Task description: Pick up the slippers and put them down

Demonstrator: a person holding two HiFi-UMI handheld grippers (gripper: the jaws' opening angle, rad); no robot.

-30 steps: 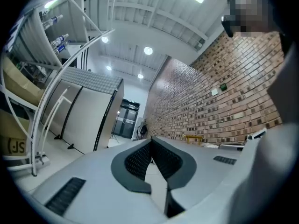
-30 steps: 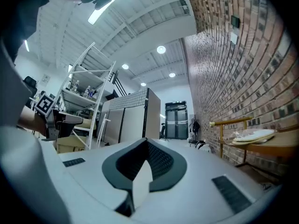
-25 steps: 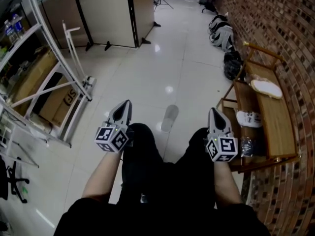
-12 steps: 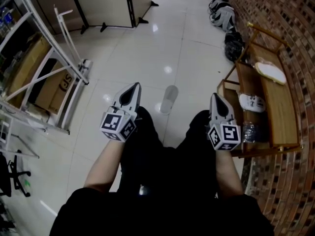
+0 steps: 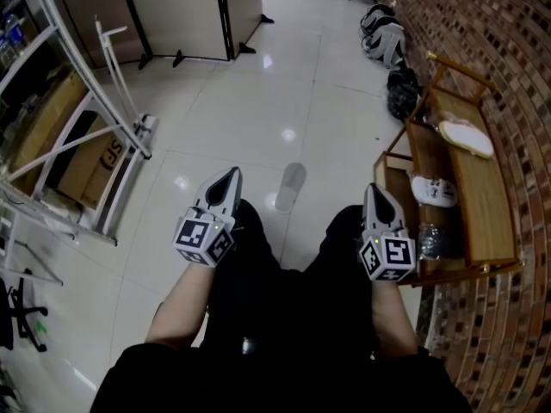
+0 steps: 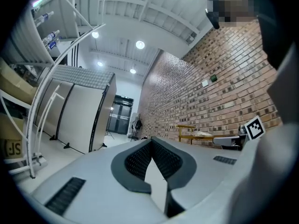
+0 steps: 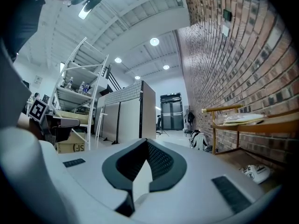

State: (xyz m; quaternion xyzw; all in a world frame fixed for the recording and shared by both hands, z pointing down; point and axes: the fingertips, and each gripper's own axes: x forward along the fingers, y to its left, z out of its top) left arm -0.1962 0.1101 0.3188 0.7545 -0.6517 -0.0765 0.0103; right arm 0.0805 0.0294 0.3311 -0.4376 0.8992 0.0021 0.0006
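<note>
White tiled floor (image 5: 258, 101) beside a wooden rack (image 5: 484, 218) holding slippers (image 5: 433, 191); left tool (image 5: 230, 174) and right tool (image 5: 374, 191) both closed, empty.

Floor (image 5: 258, 101): glossy pale tile, spotted with lamp reflections.
Wall (image 5: 499, 58): red-brown brick, right side.
Table (image 5: 486, 218): low, wooden, two levels, set against the brick.
Bags (image 5: 385, 37): dark and grey, on the floor along the same wall.
Partition (image 5: 176, 11): beige panels on black feet, far side.
Rack (image 5: 86, 101): white metal, left; cardboard boxes (image 5: 103, 162) beneath.
Ceiling (image 7: 140, 13): white, with round lamps (image 7: 154, 41).
Door (image 7: 172, 105): dark, far end.
</note>
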